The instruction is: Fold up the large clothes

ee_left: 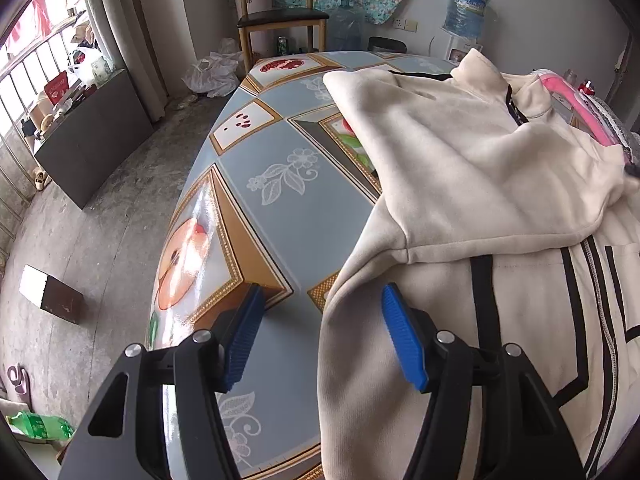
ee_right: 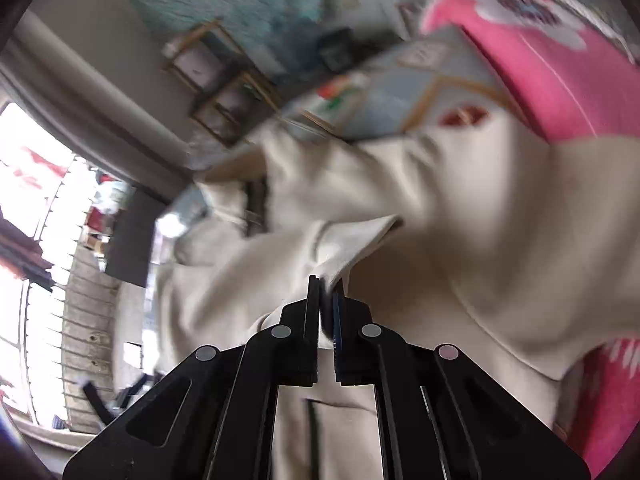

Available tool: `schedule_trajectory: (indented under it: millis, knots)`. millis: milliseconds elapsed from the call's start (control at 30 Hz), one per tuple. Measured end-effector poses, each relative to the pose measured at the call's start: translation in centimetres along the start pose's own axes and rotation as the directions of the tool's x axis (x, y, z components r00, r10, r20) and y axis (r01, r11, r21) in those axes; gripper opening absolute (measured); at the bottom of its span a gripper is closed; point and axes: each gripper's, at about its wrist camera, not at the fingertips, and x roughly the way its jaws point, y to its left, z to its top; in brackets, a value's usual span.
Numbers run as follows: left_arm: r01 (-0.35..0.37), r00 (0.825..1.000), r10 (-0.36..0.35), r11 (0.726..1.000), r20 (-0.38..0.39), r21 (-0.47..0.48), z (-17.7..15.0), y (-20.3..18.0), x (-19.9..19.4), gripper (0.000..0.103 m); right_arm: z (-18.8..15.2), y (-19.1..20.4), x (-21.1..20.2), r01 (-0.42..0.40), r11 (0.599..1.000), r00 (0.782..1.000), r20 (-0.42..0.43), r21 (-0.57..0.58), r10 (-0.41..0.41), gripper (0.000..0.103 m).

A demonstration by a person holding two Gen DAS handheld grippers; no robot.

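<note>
Your left wrist view alone shows the cream zip jacket (ee_left: 460, 184) sharply, spread on the fruit-patterned worktop (ee_left: 280, 200), its upper part folded over the body. The right wrist view is blurred, but it shows a pink garment (ee_right: 560, 80) beside the jacket. Your left gripper (ee_left: 320, 332) stands wide apart, gripping nothing, above the jacket's edge. Your right gripper (ee_right: 326, 292) is pinched tight on a jacket fold.

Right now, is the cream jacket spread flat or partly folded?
Partly folded: one sleeve lies across the cream jacket; the right tool pinches its fabric.
</note>
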Motion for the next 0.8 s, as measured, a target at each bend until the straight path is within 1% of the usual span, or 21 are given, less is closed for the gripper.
schedule_trajectory:
  millis: [33, 67, 100, 133, 167, 233, 300, 367, 400, 433, 467, 533, 600, 667, 700, 800]
  knots:
    - [0.0, 1.0, 0.0, 1.0, 0.001, 0.004, 0.0, -0.1, 0.0, 0.059, -0.4, -1.2, 0.8, 0.005, 1.0, 1.0, -0.027, 0.022, -0.004, 0.008]
    - [0.004, 1.0, -0.004, 1.0, 0.002, 0.008, 0.0, -0.1, -0.1, 0.06, -0.8, -2.2, 1.1, -0.012, 0.999, 0.999, -0.042, 0.051, 0.014, 0.014]
    - [0.005, 1.0, -0.005, 1.0, 0.003, 0.013, -0.1, -0.1, -0.1, 0.06, -0.8, -2.6, 1.0, -0.034, 0.997, 0.999, -0.037, 0.066, 0.036, 0.015]
    - [0.002, 1.0, -0.002, 1.0, 0.005, 0.017, -0.1, -0.1, -0.1, 0.06, -0.7, -2.7, 0.6, -0.034, 0.997, 0.999, -0.026, 0.064, 0.036, 0.016]
    - [0.0, 1.0, 0.0, 1.0, 0.008, 0.024, -0.2, 0.0, -0.2, 0.06, -0.5, -2.6, 0.1, -0.02, 0.999, 1.0, -0.014, 0.051, 0.02, 0.023]
    - [-0.009, 1.0, 0.009, 0.999, 0.017, 0.034, -0.4, 0.1, -0.4, 0.06, -0.2, -2.0, -0.6, 0.016, 1.0, 1.0, 0.012, 0.022, -0.016, 0.031]
    - [-0.015, 1.0, 0.013, 0.998, 0.027, 0.056, -0.5, 0.2, -0.5, 0.06, 0.5, -0.8, -1.4, 0.072, 0.997, 0.997, 0.028, -0.003, -0.072, 0.031]
    - [-0.037, 0.999, 0.034, 0.996, 0.03, 0.078, -0.6, 0.2, -0.4, 0.06, 0.9, 1.3, -1.8, 0.104, 0.993, 0.993, 0.059, -0.053, -0.101, 0.031]
    - [-0.037, 0.999, 0.034, 0.996, 0.035, 0.086, -0.7, 0.2, -0.4, 0.06, 1.4, 2.9, -2.1, 0.1, 0.991, 0.993, 0.073, -0.083, -0.094, 0.031]
    - [-0.039, 0.999, 0.035, 0.995, 0.038, 0.092, -0.7, 0.2, -0.4, 0.06, 1.7, 4.6, -2.3, 0.081, 0.99, 0.994, 0.083, -0.117, -0.072, 0.034]
    - [-0.045, 0.998, 0.041, 0.994, 0.043, 0.098, -0.6, 0.1, -0.4, 0.06, 1.8, 7.0, -2.3, 0.045, 0.985, 0.996, 0.086, -0.165, -0.032, 0.045]
    - [-0.069, 0.996, 0.063, 0.992, 0.06, 0.108, -0.6, 0.0, -0.4, 0.06, 1.9, 12.1, -1.5, -0.032, 0.962, 0.998, 0.052, -0.27, 0.048, 0.056]
    - [-0.089, 0.994, 0.082, 0.991, 0.074, 0.103, -0.5, 0.1, -0.3, 0.06, 1.7, 18.2, 0.5, -0.107, 0.919, 0.994, -0.025, -0.38, 0.105, 0.056]
    - [-0.089, 0.993, 0.083, 0.993, 0.081, 0.081, -0.4, 0.4, -0.2, 0.06, 1.6, 23.2, 3.1, -0.199, 0.876, 0.979, -0.127, -0.439, 0.158, 0.058]
    - [-0.089, 0.993, 0.083, 0.994, 0.085, 0.068, -0.4, 0.6, -0.2, 0.06, 1.5, 25.1, 4.4, -0.224, 0.862, 0.972, -0.165, -0.455, 0.165, 0.058]
    - [-0.072, 0.994, 0.069, 0.997, 0.088, 0.029, -0.6, 1.2, -0.1, 0.06, 1.8, 30.7, 9.2, -0.255, 0.829, 0.958, -0.248, -0.497, 0.146, 0.058]
